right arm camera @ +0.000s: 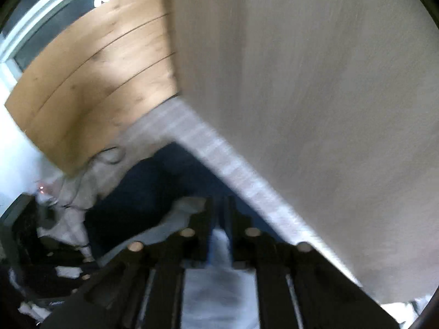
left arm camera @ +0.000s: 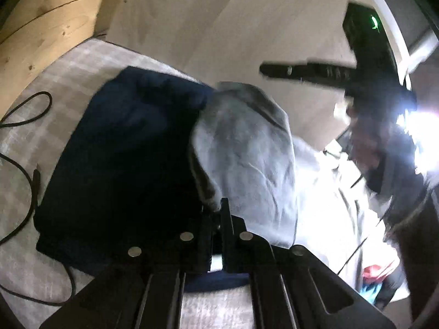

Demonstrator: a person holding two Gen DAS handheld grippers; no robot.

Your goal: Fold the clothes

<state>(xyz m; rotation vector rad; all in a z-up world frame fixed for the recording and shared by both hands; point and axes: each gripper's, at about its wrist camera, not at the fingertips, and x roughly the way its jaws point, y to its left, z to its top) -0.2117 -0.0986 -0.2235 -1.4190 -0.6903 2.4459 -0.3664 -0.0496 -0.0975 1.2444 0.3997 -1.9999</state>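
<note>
Where clothes lie, checked bedding (left arm camera: 90, 63), wooden headboard (left arm camera: 41, 19)

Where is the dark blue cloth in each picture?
Left wrist view: the blue cloth fills the middle left, lying on the checked cover, with the grey garment draped over its right side.
Right wrist view: the blue cloth sits low in the middle, just above the tongs, partly blurred.
Shared landmark: the wooden board, upper left in both views.
</note>
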